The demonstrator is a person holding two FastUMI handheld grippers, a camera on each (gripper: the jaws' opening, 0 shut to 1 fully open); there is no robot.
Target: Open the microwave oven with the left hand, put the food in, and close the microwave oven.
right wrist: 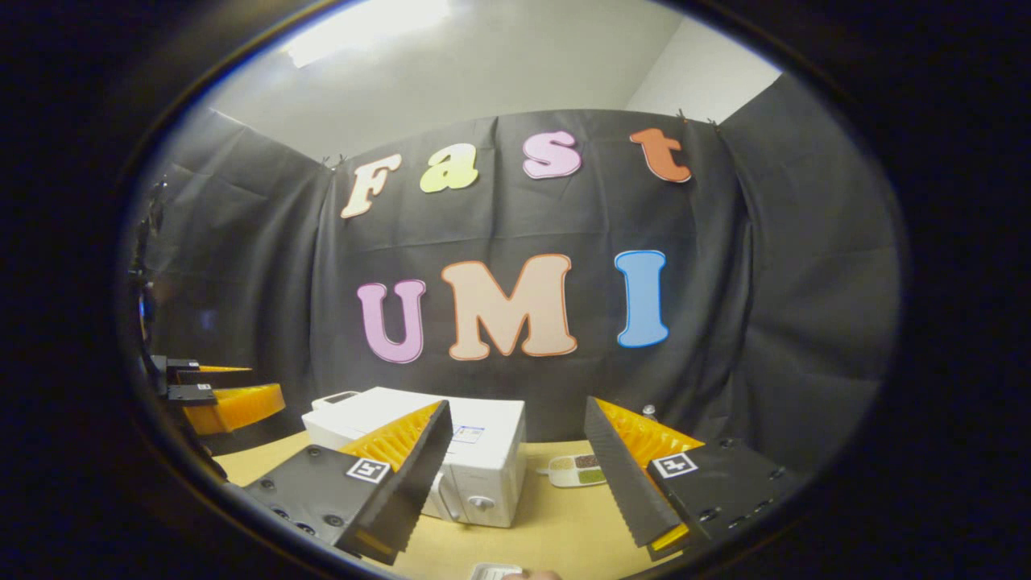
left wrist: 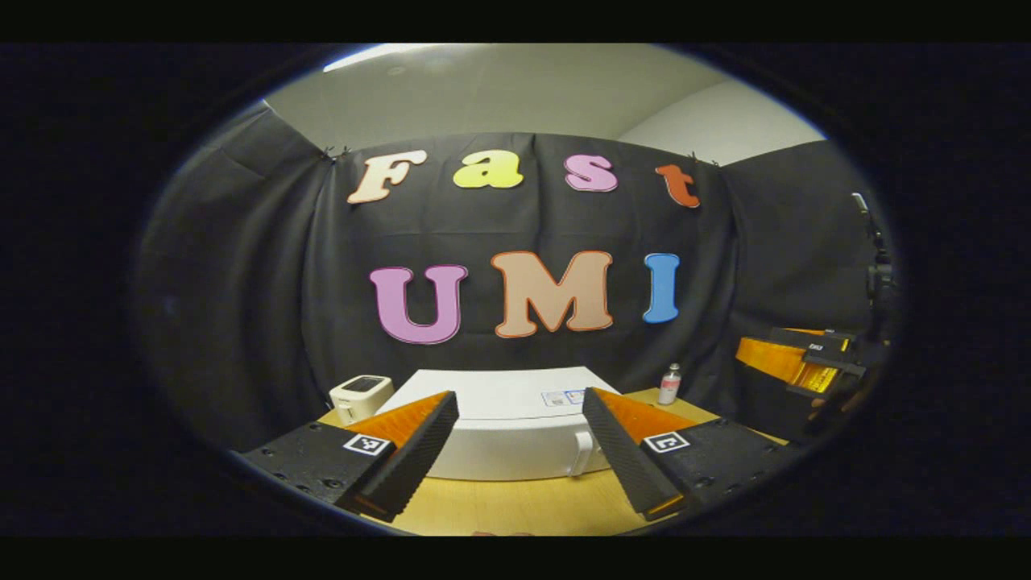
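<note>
Microwave oven (left wrist: pixel 515 431): door closed, both claws open and empty.
Your food tray (right wrist: pixel 577 470) sits outside, just beside it on the surface (right wrist: pixel 556 528); loading remains.

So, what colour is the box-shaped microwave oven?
White microwave oven, best in the left gripper view.

The left gripper (left wrist: pixel 519 451) points level and forward, its two fingers spread wide apart with nothing between the jaws. The right gripper (right wrist: pixel 515 483) is held the same way, fingers wide apart and the gap between them bare. From the left gripper view, the right gripper sits far off to the right of the jaws, raised above them.
</note>
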